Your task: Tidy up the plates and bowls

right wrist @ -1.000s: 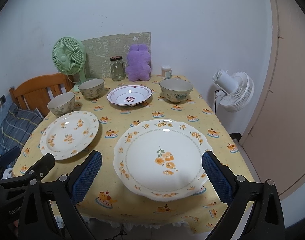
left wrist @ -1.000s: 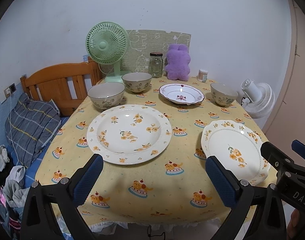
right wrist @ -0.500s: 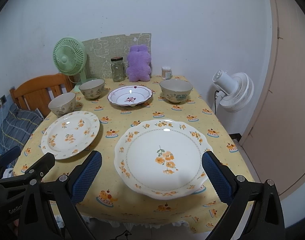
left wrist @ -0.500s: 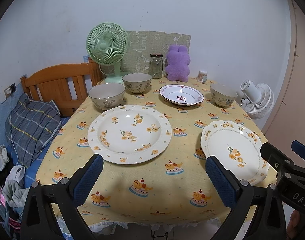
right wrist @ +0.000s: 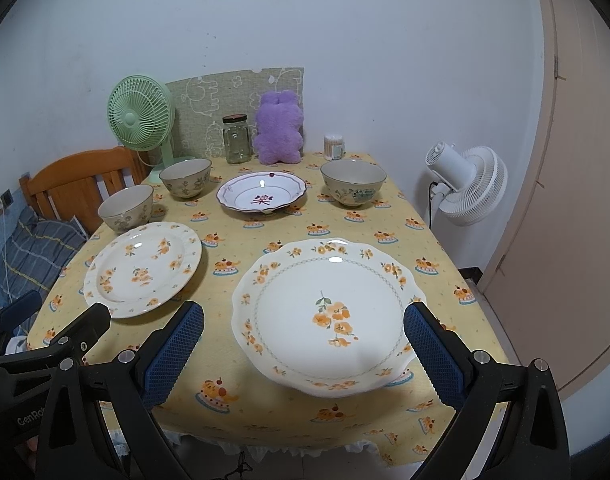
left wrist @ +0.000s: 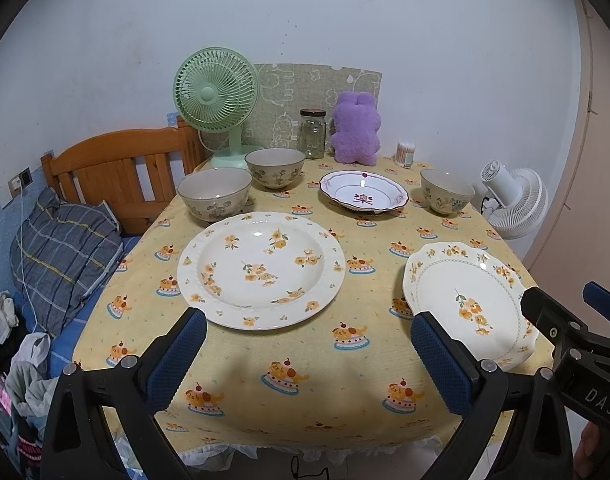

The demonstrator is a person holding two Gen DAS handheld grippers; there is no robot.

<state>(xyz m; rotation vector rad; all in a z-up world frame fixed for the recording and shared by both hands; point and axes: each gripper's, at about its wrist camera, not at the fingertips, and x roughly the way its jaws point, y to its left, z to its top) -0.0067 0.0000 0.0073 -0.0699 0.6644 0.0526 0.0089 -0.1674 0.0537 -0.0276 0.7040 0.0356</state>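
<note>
On the yellow tablecloth lie a round orange-flower plate (left wrist: pixel 261 268) (right wrist: pixel 143 262) at the front left, a scalloped orange-flower plate (left wrist: pixel 465 300) (right wrist: pixel 329 316) at the front right, and a white dish with a purple rim (left wrist: pixel 364 196) (right wrist: pixel 261 196) farther back. Two beige bowls (left wrist: pixel 215 196) (left wrist: pixel 275 168) stand at the back left, a third bowl (left wrist: pixel 447 196) (right wrist: pixel 353 182) at the back right. My left gripper (left wrist: pixel 305 356) is open and empty before the round plate. My right gripper (right wrist: pixel 305 348) is open and empty, straddling the scalloped plate's near edge.
At the table's back edge stand a green fan (left wrist: pixel 217 96), a glass jar (left wrist: pixel 313 134), a purple plush (left wrist: pixel 357 130) and a cotton-swab cup (left wrist: pixel 405 154). A wooden headboard (left wrist: pixel 117 172) and a pillow are at the left, a white floor fan (right wrist: pixel 465 184) at the right.
Both views have drawn back very slightly from the table. The plates, the bowls and both grippers' openings are unchanged.
</note>
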